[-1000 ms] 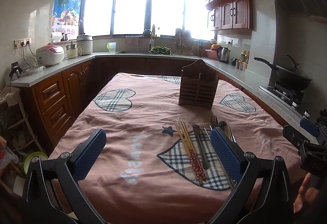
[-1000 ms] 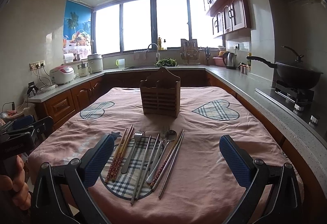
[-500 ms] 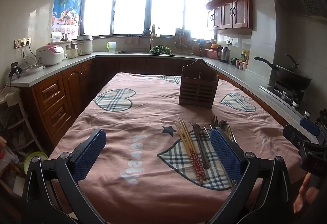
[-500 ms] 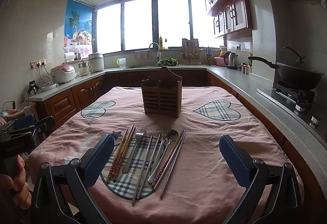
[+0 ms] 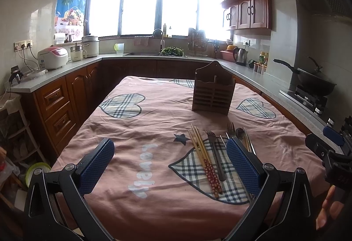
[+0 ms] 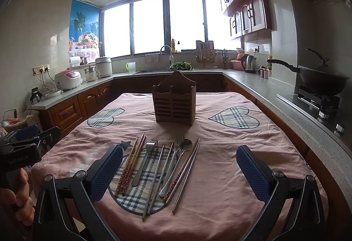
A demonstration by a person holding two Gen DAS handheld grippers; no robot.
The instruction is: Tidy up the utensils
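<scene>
A row of utensils lies on a plaid heart patch of the pink tablecloth (image 6: pixel 220 175): wooden chopsticks with red ends (image 6: pixel 129 166) (image 5: pixel 205 159), a fork (image 6: pixel 144 161) (image 5: pixel 216 155), metal chopsticks (image 6: pixel 157 177), a second fork (image 6: pixel 176 159), a spoon (image 6: pixel 178 164) and more chopsticks (image 6: pixel 187 172). Behind them stands an empty wooden utensil holder (image 6: pixel 175 101) (image 5: pixel 213 91). My right gripper (image 6: pixel 179 174) is open above the utensils' near ends. My left gripper (image 5: pixel 171 165) is open, left of the row; its right finger hides some utensils.
Wooden cabinets and a grey counter (image 6: pixel 286 106) ring the table. A wok (image 6: pixel 319 80) sits on the stove at the right. Rice cookers (image 5: pixel 52 57) stand on the left counter. A hand (image 6: pixel 19 197) holds the other gripper at the left edge.
The right gripper has shifted slightly nearer and lower toward the utensils. The left gripper has stayed still. Both stay open.
</scene>
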